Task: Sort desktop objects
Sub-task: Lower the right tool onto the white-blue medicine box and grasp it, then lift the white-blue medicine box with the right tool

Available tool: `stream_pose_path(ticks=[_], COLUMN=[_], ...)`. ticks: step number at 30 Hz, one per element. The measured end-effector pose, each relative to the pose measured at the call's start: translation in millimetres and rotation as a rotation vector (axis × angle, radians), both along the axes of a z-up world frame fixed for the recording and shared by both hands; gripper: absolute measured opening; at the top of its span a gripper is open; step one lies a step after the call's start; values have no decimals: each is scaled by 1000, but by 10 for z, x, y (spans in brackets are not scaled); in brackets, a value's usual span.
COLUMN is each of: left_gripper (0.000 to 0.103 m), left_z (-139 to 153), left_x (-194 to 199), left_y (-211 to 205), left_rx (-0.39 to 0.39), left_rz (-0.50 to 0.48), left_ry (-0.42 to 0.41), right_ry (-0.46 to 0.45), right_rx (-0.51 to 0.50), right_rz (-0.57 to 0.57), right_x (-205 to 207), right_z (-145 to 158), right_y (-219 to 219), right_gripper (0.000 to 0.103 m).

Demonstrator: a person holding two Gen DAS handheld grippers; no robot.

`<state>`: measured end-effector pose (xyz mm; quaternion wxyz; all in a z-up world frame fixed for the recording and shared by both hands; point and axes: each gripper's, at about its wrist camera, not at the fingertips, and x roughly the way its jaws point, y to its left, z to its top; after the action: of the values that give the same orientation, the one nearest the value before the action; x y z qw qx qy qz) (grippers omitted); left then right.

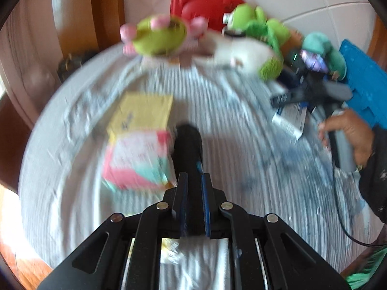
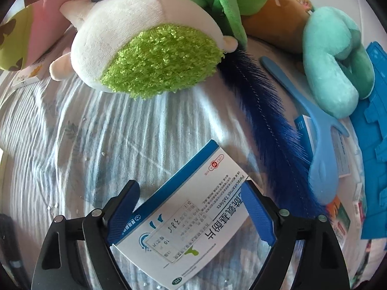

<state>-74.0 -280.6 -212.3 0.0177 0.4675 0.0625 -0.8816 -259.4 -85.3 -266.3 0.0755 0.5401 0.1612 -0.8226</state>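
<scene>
Sorting is midway: left tool [image 1: 193, 181] pinches a dark cylindrical object [image 1: 187, 149]; right tool [image 2: 191, 198] clamps a white-and-blue paracetamol tablet box [image 2: 183, 212]; plush toys [image 2: 154, 55] remain scattered.

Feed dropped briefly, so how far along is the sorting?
Nothing clearly finished. In hand: left gripper clamps a black cylindrical object; right gripper spans a white-and-blue paracetamol tablet box. Left: blue feather, light-blue plastic spoon, plush toys lie mixed.

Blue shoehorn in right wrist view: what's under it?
The blue shoehorn lies over a white printed box, beside the blue feather. Most of that box's label is covered; anything beneath is hidden.
</scene>
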Motion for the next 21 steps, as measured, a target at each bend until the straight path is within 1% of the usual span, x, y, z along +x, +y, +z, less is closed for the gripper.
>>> stream_pose_path(ticks=[2, 4, 6, 7, 8, 11, 13, 16, 18, 21], left_gripper=[11, 11, 11, 11, 11, 11, 11, 11, 11, 11], left_z=[-84, -170, -264, -331, -354, -436, -453, -511, -550, -541], left_x=[19, 5, -18, -50, -76, -156, -216, -333, -380, -377], left_y=[60, 115, 177, 202, 215, 273, 314, 413, 421, 394], left_rx=[-4, 17, 39, 45, 58, 5, -7, -71, -72, -53], left_rz=[3, -16, -43, -48, -57, -36, -41, -62, -62, -49], left_ry=[-8, -22, -44, -65, -65, -74, -71, -89, -103, -94], right_ry=[-2, -4, -13, -20, -27, -31, -28, -32, -41, -66], right_rx=[-6, -14, -26, -23, -18, -11, -1, -3, -2, 7], right_rz=[5, 1, 2, 6, 9, 22, 35, 61, 99, 137], right_x=[-6, -20, -33, -44, -54, -62, -55, -51, -46, -38], right_z=[15, 31, 46, 44, 39, 43, 46, 62, 72, 99], right_y=[22, 66, 101, 108, 113, 131, 129, 145, 159, 188], right_gripper=[87, 87, 90, 93, 96, 96, 97, 99, 101, 102])
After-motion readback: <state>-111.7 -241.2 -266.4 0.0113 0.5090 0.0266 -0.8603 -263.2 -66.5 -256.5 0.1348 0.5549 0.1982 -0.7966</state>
